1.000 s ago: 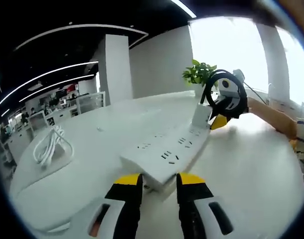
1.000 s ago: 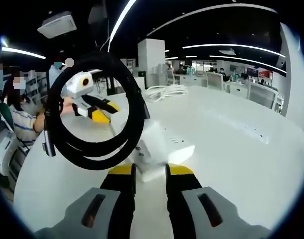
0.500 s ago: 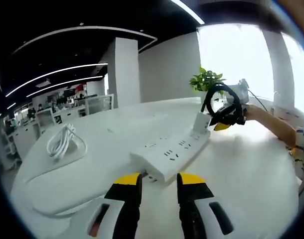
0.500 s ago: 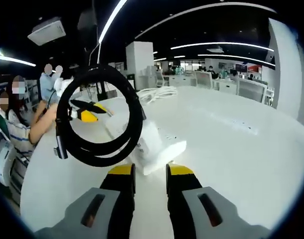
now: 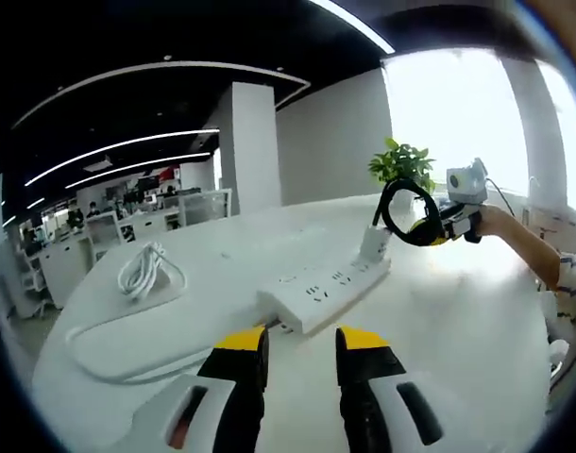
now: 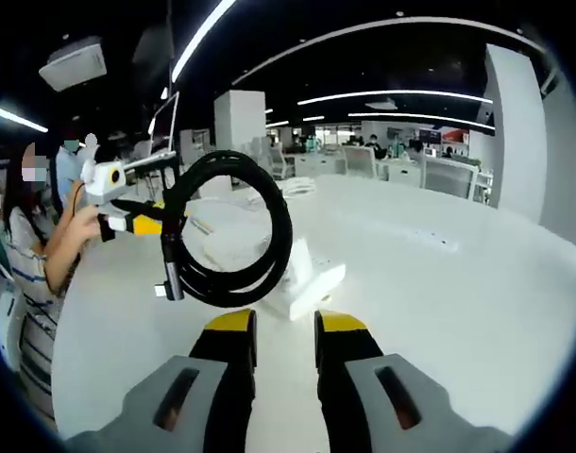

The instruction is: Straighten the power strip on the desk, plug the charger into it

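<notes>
Now that both grippers have drawn back, the white power strip (image 5: 324, 290) lies free on the desk (image 5: 458, 359), charger (image 6: 300, 274) plugged upright at its far end, black cable (image 6: 229, 229) looped above. Left gripper (image 5: 300, 342) and right gripper (image 6: 284, 324) stand slightly parted, empty.

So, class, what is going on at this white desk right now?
A person holds a gripper in each hand over a white desk. The white power strip lies flat, with a white charger standing at its far end and the charger's black coiled cable looped above it. The left gripper and the right gripper are both back from the strip, holding nothing.
</notes>
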